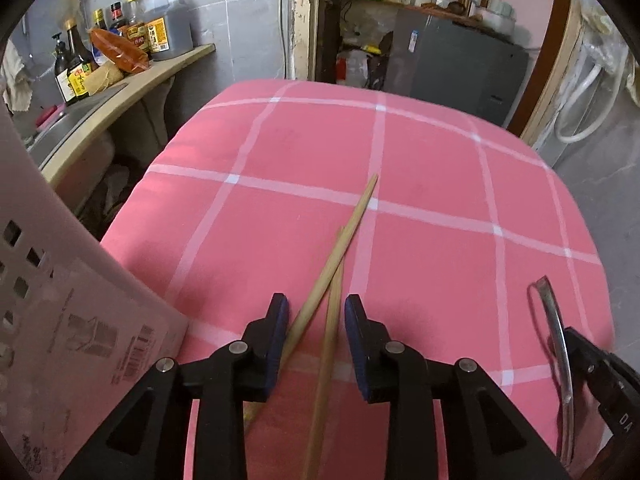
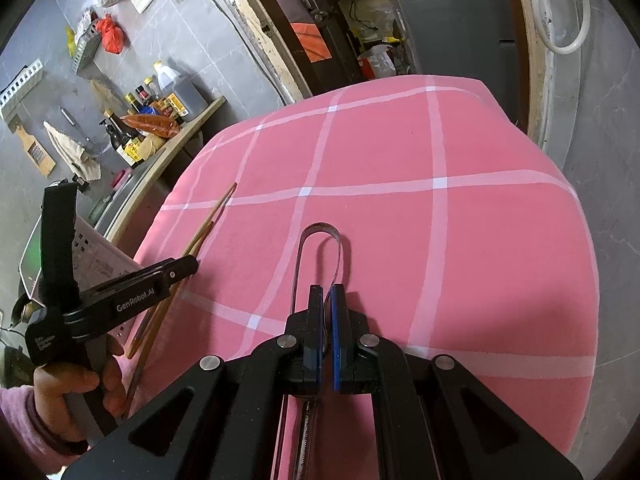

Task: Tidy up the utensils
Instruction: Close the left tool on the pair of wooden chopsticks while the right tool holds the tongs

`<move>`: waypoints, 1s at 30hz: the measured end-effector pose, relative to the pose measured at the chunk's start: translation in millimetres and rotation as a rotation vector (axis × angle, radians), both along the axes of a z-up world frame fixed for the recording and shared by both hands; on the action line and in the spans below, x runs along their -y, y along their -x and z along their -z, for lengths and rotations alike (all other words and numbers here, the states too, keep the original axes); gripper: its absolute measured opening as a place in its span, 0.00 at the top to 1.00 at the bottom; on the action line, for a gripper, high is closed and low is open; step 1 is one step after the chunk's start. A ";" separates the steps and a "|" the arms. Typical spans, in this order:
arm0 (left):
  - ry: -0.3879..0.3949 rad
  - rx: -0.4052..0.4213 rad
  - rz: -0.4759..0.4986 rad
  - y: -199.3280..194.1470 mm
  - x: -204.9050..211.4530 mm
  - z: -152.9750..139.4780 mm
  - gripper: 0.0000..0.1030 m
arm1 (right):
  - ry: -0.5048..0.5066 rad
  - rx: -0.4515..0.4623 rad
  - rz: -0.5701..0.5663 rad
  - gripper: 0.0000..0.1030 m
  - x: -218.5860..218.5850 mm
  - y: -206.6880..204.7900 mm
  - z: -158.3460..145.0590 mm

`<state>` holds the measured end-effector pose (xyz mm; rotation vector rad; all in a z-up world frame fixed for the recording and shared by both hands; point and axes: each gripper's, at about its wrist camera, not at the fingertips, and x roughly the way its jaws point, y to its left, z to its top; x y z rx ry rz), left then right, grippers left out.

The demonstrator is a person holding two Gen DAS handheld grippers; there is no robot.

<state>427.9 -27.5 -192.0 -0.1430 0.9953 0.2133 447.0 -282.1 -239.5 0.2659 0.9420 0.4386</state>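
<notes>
Apparently little was done yet: 2 chopsticks (image 1: 340, 264) lay crossed on the pink table (image 1: 440, 168), just right of the white basket (image 1: 60, 320), between the released left tool (image 1: 316, 312). The right tool (image 2: 327, 300) was clenched on metal tongs (image 2: 320, 236).

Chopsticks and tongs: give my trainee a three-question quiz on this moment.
1. True or false: the left gripper is shut on the chopsticks.
2. What does the right gripper hold? A) metal tongs B) spoon C) nothing
3. Fill in: the chopsticks lie ____ over each other on the pink checked cloth, beside the white basket.

Key: 1 false, its jaws stand open either side of them. 2 A. 3 crossed.
</notes>
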 end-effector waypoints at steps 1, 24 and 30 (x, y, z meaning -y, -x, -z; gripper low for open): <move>-0.002 -0.011 -0.002 -0.2 0.3 -0.1 0.73 | 0.004 -0.001 -0.001 0.97 -0.5 -0.1 -0.5; 0.318 -0.230 0.085 11.4 -1.0 2.6 0.88 | 0.066 -0.104 0.070 0.96 19.0 24.8 -8.5; 0.391 -0.278 0.125 -2.0 -4.0 2.9 0.80 | 0.018 -0.143 0.003 0.94 22.9 11.1 -1.6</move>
